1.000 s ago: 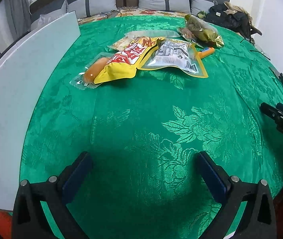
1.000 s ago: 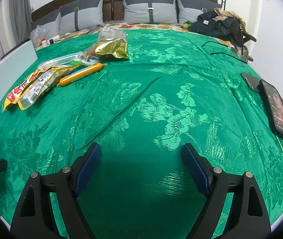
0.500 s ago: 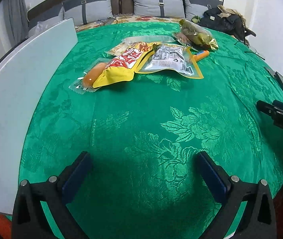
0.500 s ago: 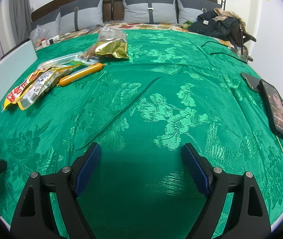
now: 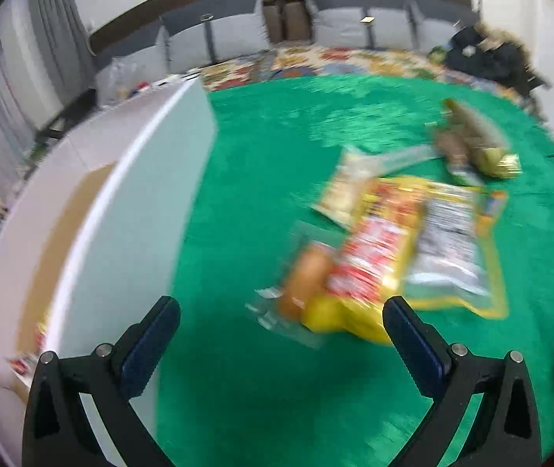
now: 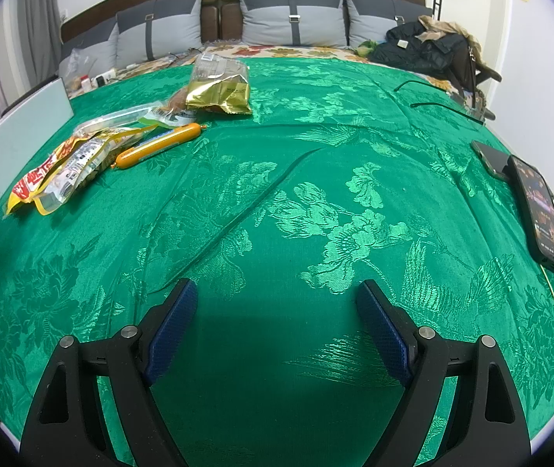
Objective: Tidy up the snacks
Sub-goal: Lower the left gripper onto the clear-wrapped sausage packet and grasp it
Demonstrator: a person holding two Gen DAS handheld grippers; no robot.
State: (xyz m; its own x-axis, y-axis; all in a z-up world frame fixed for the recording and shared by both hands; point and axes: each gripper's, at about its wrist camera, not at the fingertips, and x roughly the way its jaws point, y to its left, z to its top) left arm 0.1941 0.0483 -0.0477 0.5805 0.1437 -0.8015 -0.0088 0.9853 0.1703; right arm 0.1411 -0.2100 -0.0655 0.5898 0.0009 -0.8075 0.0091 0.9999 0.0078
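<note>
Left gripper (image 5: 280, 323): fingers spread wide, aiming at yellow snack bag (image 5: 366, 268) for pickup.
Right gripper (image 6: 277, 319): fingers released, idling over bed (image 6: 315, 179).

green bedspread (image 6: 315, 202) bears snack packets (image 6: 62, 163), 2 phones (image 6: 541, 210).

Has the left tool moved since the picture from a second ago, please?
Yes. The left tool has advanced toward the snacks: the yellow packet now lies just ahead of its fingertips, and the white box looms closer on the left.
</note>
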